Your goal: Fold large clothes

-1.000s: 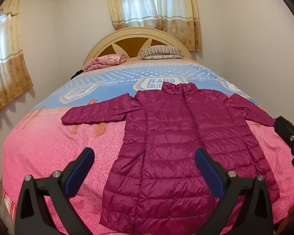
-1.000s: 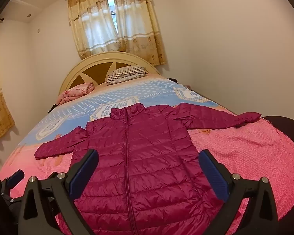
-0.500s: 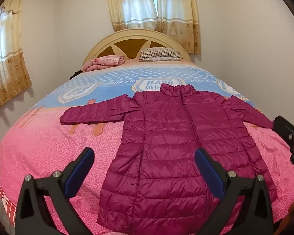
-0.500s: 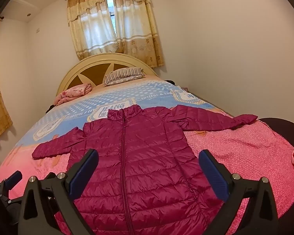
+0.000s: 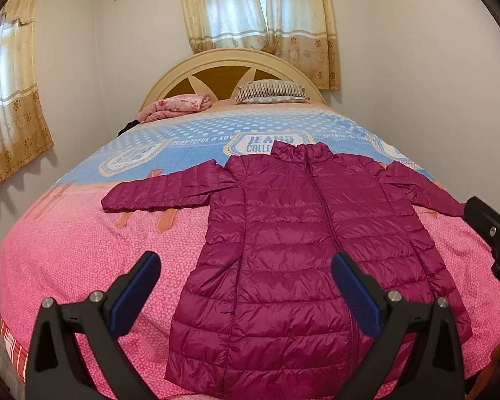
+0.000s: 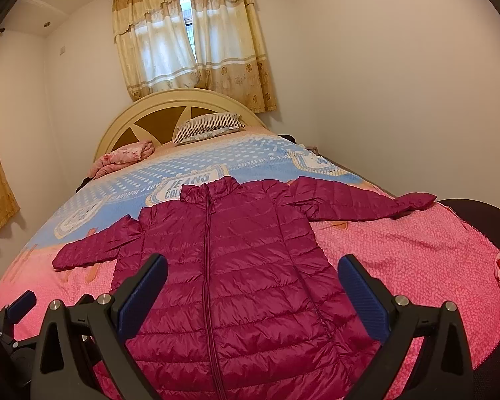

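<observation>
Both the left gripper (image 5: 245,286) and the right gripper (image 6: 253,288), jaws wide and empty, have lifted slightly above the bed's (image 5: 66,253) foot edge, where the magenta puffer coat (image 5: 303,233) lies flat, sleeves outspread, with no fold begun.

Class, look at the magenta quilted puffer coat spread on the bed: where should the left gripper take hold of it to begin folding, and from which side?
Take the magenta quilted puffer coat by the cuff of its outstretched left-hand sleeve, coming in from the bed's left side. That sleeve lies flat, clear of the body, so the open left gripper could probably pinch its free end.
</observation>
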Motion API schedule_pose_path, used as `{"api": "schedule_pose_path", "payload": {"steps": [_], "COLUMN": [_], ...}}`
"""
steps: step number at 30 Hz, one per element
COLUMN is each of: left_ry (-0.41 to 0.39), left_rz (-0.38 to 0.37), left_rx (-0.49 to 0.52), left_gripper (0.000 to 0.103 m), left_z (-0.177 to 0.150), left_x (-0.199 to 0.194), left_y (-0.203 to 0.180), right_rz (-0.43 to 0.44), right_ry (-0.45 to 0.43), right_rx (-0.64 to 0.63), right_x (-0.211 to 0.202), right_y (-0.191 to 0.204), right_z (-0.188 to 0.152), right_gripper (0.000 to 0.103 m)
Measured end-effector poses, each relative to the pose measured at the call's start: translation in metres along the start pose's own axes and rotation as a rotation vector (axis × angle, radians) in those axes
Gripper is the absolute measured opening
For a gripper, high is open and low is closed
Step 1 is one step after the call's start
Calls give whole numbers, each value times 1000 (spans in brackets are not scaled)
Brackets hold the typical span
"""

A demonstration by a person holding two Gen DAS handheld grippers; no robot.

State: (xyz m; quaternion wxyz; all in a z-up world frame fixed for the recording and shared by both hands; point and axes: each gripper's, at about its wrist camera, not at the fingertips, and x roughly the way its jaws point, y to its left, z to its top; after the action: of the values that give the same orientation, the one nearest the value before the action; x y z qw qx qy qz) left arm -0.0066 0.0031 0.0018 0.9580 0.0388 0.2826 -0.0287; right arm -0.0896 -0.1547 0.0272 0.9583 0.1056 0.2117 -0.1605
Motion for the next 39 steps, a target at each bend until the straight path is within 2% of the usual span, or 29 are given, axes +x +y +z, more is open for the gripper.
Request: {"api": "schedule_pose_path", "payload": {"steps": [39], "left_ry": [6], "left_rz": [-1], "left_rx": [2], "left_gripper": [103], "left_z": [-2], "left_x": [1], "left_y": [-1], "right_rz": [-12], "right_ry": [30], "right_rx": [-14], "right_x": [6], "right_y": [1], "right_z": [-5], "right_gripper": [102]}}
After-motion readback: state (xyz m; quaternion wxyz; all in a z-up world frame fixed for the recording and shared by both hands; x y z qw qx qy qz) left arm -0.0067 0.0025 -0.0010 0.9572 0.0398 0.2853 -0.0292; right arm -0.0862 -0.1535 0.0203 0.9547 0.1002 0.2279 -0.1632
